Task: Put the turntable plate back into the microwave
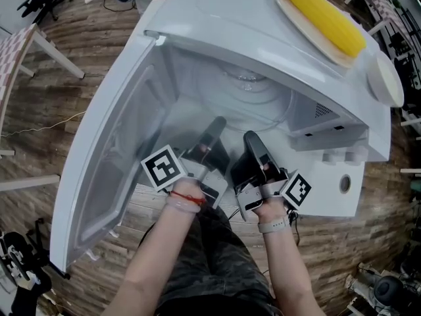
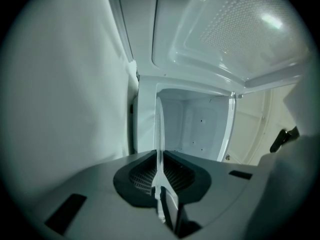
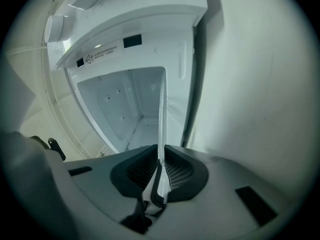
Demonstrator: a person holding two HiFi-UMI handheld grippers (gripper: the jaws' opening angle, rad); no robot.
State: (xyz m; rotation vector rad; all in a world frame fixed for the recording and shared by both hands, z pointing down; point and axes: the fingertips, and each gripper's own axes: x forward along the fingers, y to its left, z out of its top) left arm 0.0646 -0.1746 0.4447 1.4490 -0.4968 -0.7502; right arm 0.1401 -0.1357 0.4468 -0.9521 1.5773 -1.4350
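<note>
The clear glass turntable plate (image 1: pixel 253 96) hangs half inside the open white microwave (image 1: pixel 230 25), held at its near rim by both grippers. My left gripper (image 1: pixel 215 125) is shut on the rim's left part and my right gripper (image 1: pixel 252 140) on its right part. In the left gripper view the plate (image 2: pixel 160 134) shows edge-on as a thin glass line clamped by that gripper (image 2: pixel 160 176). The right gripper view shows the same: the plate edge (image 3: pixel 162 119) pinched in that gripper (image 3: pixel 161 166), with the white cavity (image 3: pixel 120 104) behind it.
The microwave door (image 1: pixel 108 157) stands swung open on the left. On top of the microwave lie a plate with a yellow corn cob (image 1: pixel 325 18) and a white dish (image 1: pixel 385 78). The control panel with its knob (image 1: pixel 345 184) is at the right. Wooden floor lies around.
</note>
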